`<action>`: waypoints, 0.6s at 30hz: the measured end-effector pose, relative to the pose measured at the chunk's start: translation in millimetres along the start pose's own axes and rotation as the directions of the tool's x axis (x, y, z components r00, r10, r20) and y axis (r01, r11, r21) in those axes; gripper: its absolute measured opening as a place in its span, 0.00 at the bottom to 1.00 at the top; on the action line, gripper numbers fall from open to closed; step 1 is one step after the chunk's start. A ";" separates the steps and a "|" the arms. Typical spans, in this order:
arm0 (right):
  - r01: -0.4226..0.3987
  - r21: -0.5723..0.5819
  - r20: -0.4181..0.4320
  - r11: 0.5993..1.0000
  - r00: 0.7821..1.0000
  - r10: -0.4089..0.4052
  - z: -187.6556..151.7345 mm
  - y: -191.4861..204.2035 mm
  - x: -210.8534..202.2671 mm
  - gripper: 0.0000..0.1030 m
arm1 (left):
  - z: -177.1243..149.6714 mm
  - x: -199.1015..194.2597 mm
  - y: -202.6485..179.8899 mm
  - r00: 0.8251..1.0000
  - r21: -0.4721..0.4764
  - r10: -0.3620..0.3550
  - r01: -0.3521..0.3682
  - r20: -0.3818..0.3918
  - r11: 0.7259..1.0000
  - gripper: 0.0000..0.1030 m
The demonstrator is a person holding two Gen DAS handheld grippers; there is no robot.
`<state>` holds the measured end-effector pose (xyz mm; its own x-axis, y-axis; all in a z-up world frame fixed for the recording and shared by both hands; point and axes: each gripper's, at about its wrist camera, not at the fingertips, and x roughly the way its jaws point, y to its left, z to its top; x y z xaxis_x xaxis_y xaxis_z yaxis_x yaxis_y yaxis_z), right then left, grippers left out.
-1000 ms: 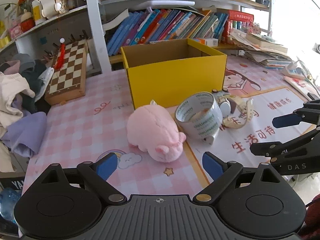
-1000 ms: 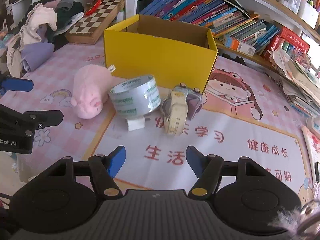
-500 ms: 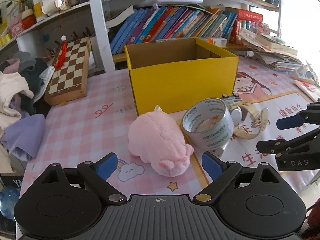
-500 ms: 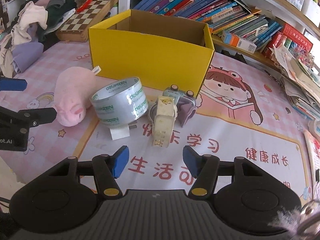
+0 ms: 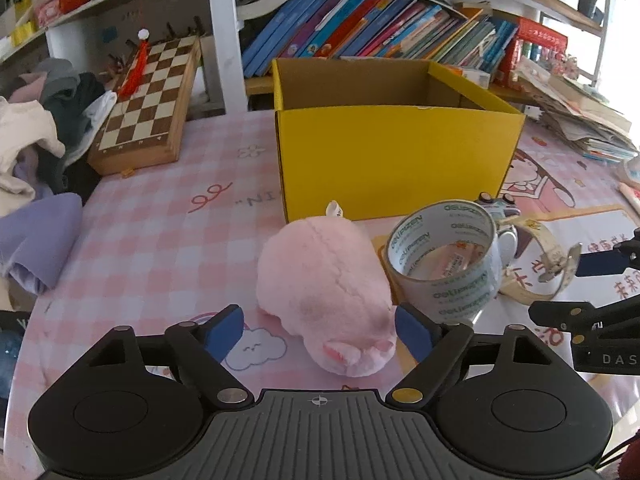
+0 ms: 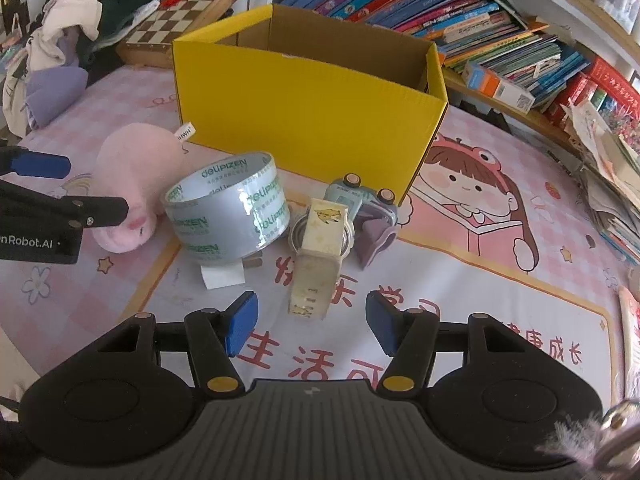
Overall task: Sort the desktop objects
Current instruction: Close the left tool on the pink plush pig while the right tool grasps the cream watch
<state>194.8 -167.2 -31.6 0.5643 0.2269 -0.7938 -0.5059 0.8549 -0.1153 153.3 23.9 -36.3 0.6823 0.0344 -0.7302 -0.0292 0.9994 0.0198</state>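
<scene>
A pink plush pig lies on the pink mat before an open yellow box. My left gripper is open, its blue pads on either side of the pig's head end. A roll of clear tape stands right of the pig. In the right wrist view the pig, the tape, a cream-strapped watch and a second grey-strapped watch lie before the box. My right gripper is open, just short of the cream strap's end.
A wooden chessboard and a pile of clothes lie at the left. Shelves of books run behind the box. Stacked papers sit at the right.
Both grippers have moved forward. My left one now has the pig between its open pads; my right one has closed in on the cream watch strap. Nothing on the mat has moved.
</scene>
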 end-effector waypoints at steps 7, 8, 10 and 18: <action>-0.022 -0.014 -0.025 1.000 0.999 0.022 5.0 -6.7 12.9 0.55 | 5.3 10.7 -4.1 1.000 -0.002 0.014 -0.014 -0.011 1.000 0.78; -0.025 -0.015 -0.029 1.000 0.999 0.024 5.6 -7.7 14.5 0.55 | 6.2 12.5 -4.8 1.000 -0.003 0.015 -0.015 -0.013 1.000 0.78; -0.030 -0.016 -0.035 0.999 0.999 0.030 6.8 -10.3 17.5 0.55 | 7.9 16.3 -6.4 1.000 -0.003 0.017 -0.017 -0.019 1.000 0.77; -0.061 -0.023 -0.056 0.998 0.997 0.059 9.9 -17.3 27.7 0.55 | 10.9 26.7 -8.3 0.999 0.001 0.027 -0.027 -0.030 1.000 0.60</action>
<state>225.6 -171.1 -45.6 0.4958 0.2508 -0.8314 -0.5541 0.8285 -0.0805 179.8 16.7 -48.5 0.6590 0.0613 -0.7496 -0.0472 0.9981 0.0401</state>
